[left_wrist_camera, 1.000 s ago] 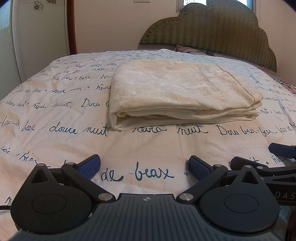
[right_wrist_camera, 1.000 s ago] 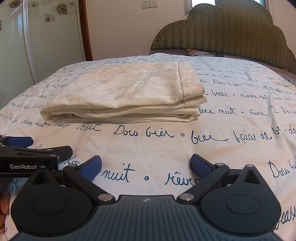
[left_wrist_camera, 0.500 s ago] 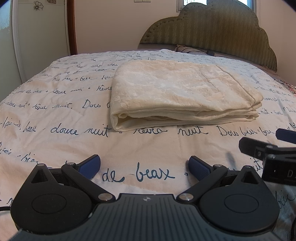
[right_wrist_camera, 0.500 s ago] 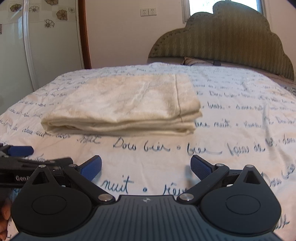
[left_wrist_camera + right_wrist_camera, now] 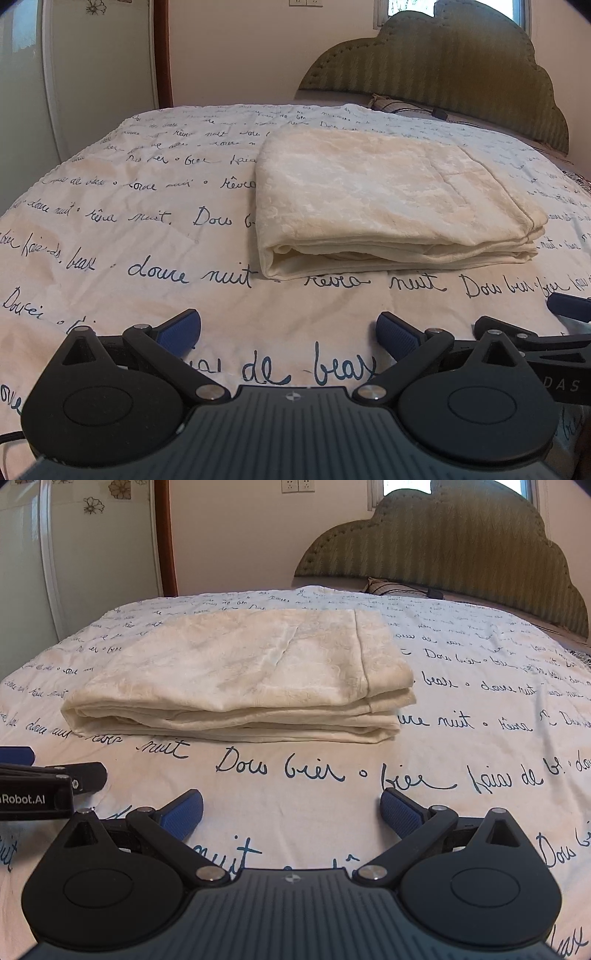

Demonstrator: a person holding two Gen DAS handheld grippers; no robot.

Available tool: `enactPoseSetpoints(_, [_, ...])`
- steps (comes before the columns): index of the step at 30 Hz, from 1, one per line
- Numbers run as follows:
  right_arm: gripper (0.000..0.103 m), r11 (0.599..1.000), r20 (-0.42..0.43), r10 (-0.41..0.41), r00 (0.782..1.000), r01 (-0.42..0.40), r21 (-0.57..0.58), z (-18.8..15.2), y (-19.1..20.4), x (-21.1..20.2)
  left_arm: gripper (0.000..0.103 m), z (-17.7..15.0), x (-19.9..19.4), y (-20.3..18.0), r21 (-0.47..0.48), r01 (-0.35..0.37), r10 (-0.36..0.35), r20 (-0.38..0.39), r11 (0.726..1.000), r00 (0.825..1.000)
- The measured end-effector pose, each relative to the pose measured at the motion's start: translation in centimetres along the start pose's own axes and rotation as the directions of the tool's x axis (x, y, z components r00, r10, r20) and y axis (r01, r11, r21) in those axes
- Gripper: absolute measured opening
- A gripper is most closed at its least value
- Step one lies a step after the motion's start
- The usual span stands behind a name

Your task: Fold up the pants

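Note:
The cream pants (image 5: 384,199) lie folded into a flat stack of layers on the bed, also in the right wrist view (image 5: 243,675). My left gripper (image 5: 288,332) is open and empty, low over the bedspread in front of the stack's left end. My right gripper (image 5: 291,810) is open and empty, in front of the stack's right end. Each gripper shows at the edge of the other's view: the right one (image 5: 535,332) and the left one (image 5: 40,779). Neither touches the pants.
The white bedspread (image 5: 129,229) with blue handwriting covers the bed. A green padded headboard (image 5: 461,550) and a pillow (image 5: 391,587) stand at the far end. A white wardrobe door (image 5: 74,554) is at the left.
Both grippers stayed open and shifted only slightly in front of the stack. The right gripper dipped and came back. The pants have not moved.

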State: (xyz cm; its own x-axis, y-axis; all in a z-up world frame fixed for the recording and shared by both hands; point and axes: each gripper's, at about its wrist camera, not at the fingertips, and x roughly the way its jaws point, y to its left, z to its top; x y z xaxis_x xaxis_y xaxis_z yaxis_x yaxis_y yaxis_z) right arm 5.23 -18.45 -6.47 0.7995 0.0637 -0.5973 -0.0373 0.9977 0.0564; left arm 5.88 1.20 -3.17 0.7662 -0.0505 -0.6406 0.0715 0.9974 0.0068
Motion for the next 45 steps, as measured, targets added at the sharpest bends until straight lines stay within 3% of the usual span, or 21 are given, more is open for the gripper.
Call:
enactPoseSetpoints(15, [0.103,1.000,0.002,0.000,1.000,0.000,-0.001,-0.3,0.1,0.1,0.103,-0.3,0.6,0.0,-0.001,-0.006,0.006,-0.007,1.000,1.000])
enactPoseSetpoints(25, [0.103,1.000,-0.004,-0.008,1.000,0.007,-0.016,-0.2,0.3,0.2,0.102,-0.1,-0.5,0.8,-0.027,0.023,-0.023,0.033,0.999,0.999])
enactPoseSetpoints(27, [0.103,0.998,-0.004,0.037,0.999,-0.037,-0.046,0.1,0.4,-0.2,0.103,0.3,-1.7,1.7,-0.024,0.020,-0.018,0.059,1.000,0.998])
enactPoseSetpoints(29, [0.103,0.984,-0.008,0.137,0.991,-0.137,-0.112,0.4,0.8,-0.9,0.103,0.9,-2.8,3.3,-0.039,-0.018,0.021,0.084,0.999,0.996])
enactPoseSetpoints(31, [0.103,0.941,-0.020,0.272,0.962,-0.270,-0.202,0.7,1.7,-1.9,0.103,1.3,-3.5,5.5,-0.068,-0.060,0.067,0.102,0.996,0.993])
enactPoseSetpoints(34, [0.103,0.792,-0.113,0.485,0.867,-0.491,-0.362,1.1,4.2,-2.7,0.103,1.9,-3.7,9.8,-0.150,-0.158,0.172,0.085,0.976,0.981])
enactPoseSetpoints(36, [0.103,0.701,-0.173,0.559,0.811,-0.574,-0.424,1.1,5.9,-2.4,0.103,2.0,-3.7,12.8,-0.205,-0.220,0.236,0.059,0.954,0.970])
enactPoseSetpoints(40, [0.103,0.524,-0.268,0.636,0.723,-0.660,-0.539,0.4,8.5,-1.2,0.102,1.9,-2.6,17.2,-0.270,-0.310,0.313,-0.034,0.911,0.949])
enactPoseSetpoints(42, [0.103,0.484,-0.294,0.649,0.701,-0.679,-0.552,-0.3,8.7,-0.3,0.102,1.7,-2.6,18.5,-0.302,-0.313,0.313,-0.051,0.900,0.949])
enactPoseSetpoints(45, [0.103,0.478,-0.300,0.683,0.666,-0.718,-0.505,-0.1,8.0,0.3,0.102,1.6,-2.5,19.6,-0.328,-0.313,0.309,-0.064,0.891,0.949])
